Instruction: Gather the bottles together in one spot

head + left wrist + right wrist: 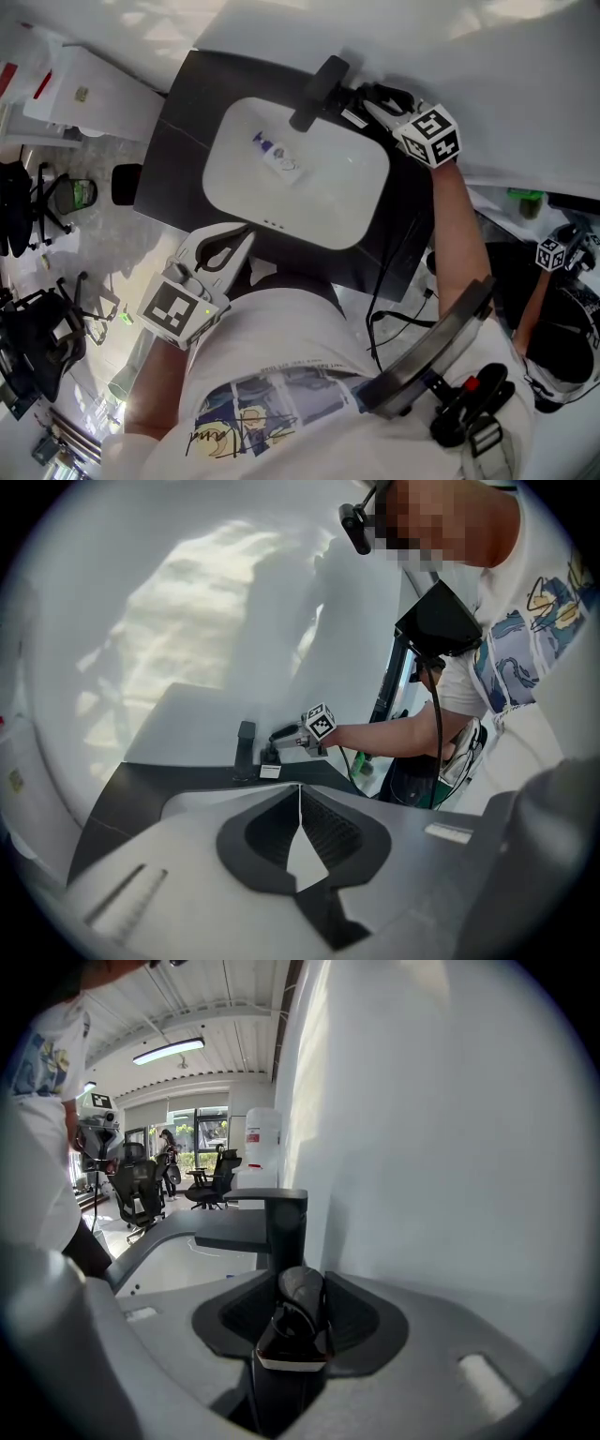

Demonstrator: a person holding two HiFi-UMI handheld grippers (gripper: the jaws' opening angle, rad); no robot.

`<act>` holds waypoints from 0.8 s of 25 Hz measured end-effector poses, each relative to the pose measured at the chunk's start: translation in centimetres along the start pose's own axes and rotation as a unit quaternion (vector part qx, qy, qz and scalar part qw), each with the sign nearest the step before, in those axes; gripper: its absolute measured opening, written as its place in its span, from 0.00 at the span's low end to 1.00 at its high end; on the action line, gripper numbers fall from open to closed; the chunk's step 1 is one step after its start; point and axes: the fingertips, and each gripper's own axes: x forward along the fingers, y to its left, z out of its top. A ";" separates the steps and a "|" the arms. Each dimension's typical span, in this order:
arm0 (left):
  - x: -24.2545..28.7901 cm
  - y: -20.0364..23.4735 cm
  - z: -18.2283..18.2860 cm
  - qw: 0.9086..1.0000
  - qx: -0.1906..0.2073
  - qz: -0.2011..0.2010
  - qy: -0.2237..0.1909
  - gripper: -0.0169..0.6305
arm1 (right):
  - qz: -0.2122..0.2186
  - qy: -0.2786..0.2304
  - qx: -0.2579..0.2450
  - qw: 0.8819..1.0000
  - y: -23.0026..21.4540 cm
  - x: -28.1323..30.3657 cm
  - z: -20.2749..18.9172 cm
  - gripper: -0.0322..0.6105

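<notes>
A small clear bottle [278, 157] with a purple cap lies on its side in the white sink basin [347, 202]. My right gripper [370, 101] reaches to the counter's back edge beside the black faucet [319, 89]. It is shut on a dark bottle with a white band [292, 1330], which stands upright between the jaws of the right gripper [300, 1288]. From the left gripper view, that dark bottle [269, 764] rests on the counter by the faucet [246, 747]. My left gripper [225, 251] hovers at the basin's near rim, jaws shut with nothing between them [300, 794].
The basin sits in a black countertop [183, 122] against a white wall [487, 84]. A black cable [389, 281] hangs off the counter's right side. Office chairs [37, 202] stand on the floor at left. Another marker cube [551, 253] shows at far right.
</notes>
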 end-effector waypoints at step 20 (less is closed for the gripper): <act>-0.1 1.1 -0.1 0.998 0.012 -0.056 0.000 0.04 | -0.142 -0.056 0.016 0.988 2.6 -4.8 2.5 0.43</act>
